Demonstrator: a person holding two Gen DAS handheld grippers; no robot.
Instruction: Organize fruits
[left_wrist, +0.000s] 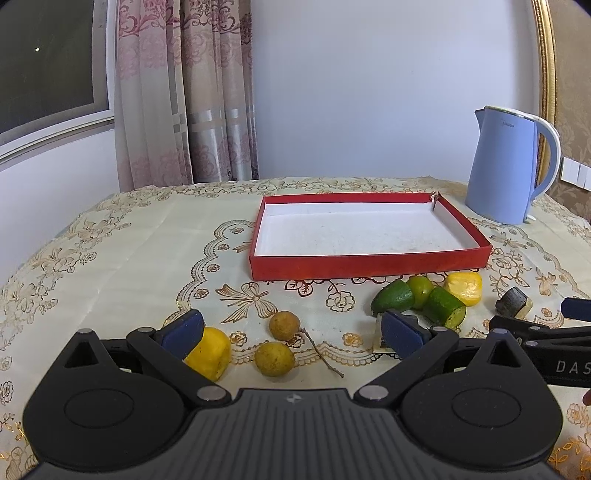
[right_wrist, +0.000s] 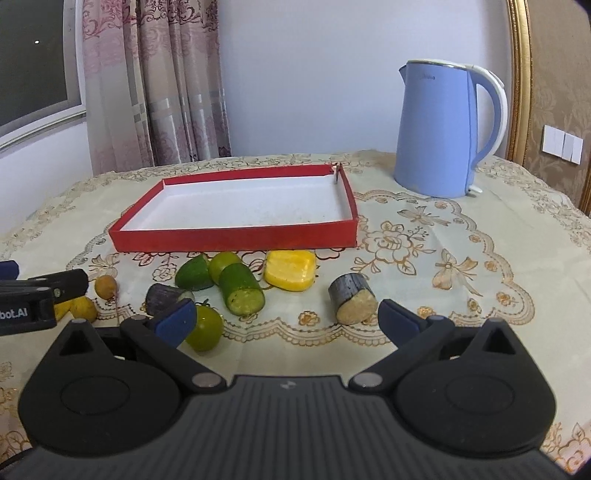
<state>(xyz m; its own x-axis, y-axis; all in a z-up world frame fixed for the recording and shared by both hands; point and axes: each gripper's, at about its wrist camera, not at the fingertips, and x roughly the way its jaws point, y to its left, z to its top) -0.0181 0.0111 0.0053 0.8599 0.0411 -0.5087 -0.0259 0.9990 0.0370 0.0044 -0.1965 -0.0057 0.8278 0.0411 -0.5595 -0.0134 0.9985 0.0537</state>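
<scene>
Left wrist view: the left tongs (left_wrist: 291, 332) stand wide apart, holding nothing, low over the surface (left_wrist: 129, 258). Two small brown round fruits (left_wrist: 283, 325) lie between their tips, and a yellow piece (left_wrist: 210, 352) touches the left tip. Right wrist view: the right tongs (right_wrist: 286, 319) are also spread and empty; a green round fruit (right_wrist: 205, 326) sits by the left tip, a dark-skinned chunk (right_wrist: 352, 297) near the right one. Beyond lie cucumber pieces (right_wrist: 242, 288), a yellow block (right_wrist: 291, 275), then the empty red tray (right_wrist: 236, 238).

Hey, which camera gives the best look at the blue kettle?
The right wrist view: the blue kettle stands whole and large beyond the red tray. The left wrist view shows the kettle smaller, near the right edge.
</scene>
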